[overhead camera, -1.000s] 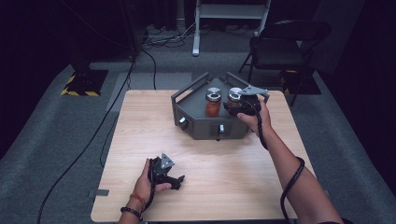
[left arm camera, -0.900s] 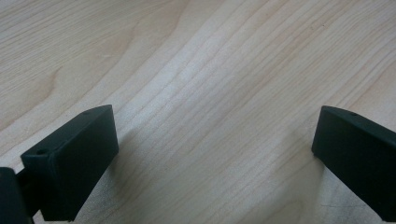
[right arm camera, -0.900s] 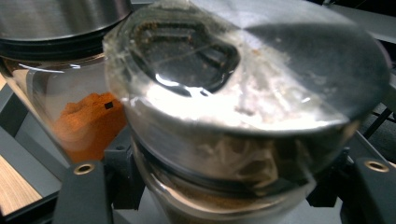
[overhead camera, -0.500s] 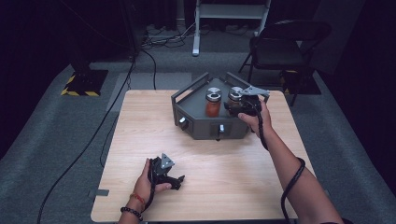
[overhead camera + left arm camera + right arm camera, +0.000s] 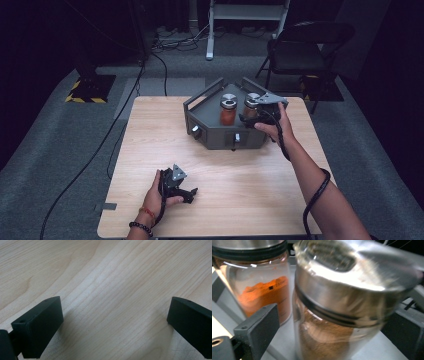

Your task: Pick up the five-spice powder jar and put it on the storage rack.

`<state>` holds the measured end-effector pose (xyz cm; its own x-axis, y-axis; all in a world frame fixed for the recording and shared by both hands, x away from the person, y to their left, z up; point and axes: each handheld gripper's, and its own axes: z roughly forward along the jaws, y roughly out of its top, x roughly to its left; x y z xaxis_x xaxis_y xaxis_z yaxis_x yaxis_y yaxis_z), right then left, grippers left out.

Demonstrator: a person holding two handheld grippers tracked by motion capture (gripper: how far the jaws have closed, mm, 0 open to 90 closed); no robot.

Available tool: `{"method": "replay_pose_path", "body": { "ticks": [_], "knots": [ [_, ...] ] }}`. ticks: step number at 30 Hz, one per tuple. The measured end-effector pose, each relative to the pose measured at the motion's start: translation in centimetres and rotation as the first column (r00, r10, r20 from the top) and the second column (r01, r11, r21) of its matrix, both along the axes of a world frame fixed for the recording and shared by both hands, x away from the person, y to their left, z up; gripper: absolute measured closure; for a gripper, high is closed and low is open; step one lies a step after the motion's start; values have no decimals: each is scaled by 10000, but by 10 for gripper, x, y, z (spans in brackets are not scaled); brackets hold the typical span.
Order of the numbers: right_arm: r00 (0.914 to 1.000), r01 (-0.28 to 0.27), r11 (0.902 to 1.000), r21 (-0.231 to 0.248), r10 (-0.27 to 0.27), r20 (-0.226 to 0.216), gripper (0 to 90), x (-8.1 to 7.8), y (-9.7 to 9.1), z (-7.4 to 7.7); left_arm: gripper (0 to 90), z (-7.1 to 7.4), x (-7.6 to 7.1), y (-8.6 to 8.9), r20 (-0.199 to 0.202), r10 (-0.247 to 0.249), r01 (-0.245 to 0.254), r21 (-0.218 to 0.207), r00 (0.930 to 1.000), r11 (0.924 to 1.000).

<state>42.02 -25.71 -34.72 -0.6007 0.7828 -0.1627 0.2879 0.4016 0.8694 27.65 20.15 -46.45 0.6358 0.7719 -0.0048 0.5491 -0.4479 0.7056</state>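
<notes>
The grey rack [image 5: 225, 135] stands near the desk's [image 5: 150, 145] far edge, right of centre. In it the brown spice jar [image 5: 332, 322] stands between the right gripper's [image 5: 252, 119] fingers [image 5: 258, 327], which have just been opening; the near pad stands clear of the glass. Beside it stands an orange spice jar [image 5: 262, 287]; its label is unreadable. The left gripper [image 5: 186, 192], fingers wide, rests near the desk's near edge.

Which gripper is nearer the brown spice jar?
Right. The right gripper has the brown spice jar between its jaws, which have just opened. The left gripper rests far off, near the table's front edge.
</notes>
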Motion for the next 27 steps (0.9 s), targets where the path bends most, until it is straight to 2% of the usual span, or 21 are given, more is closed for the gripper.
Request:
{"method": "replay_pose_path", "body": {
  "ticks": [5,12,24,27],
  "knots": [
    [9990,170,9998,-42,-168,426,39,-7,-1,0,3,0,0,0,4,-6,6,5,10000,10000],
    [9971,9,9999,171,-22,759,39,-16,-10,2,3,0,0,0,0,1,-1,0,10000,10000],
    [9905,-574,9976,391,520,1273,39,-42,-27,10,3,0,0,0,18,-39,39,48,10000,10000],
    [9884,-877,9941,639,788,1301,39,-47,-34,9,3,0,0,0,10,-42,42,40,10000,10000]
  ]
}}
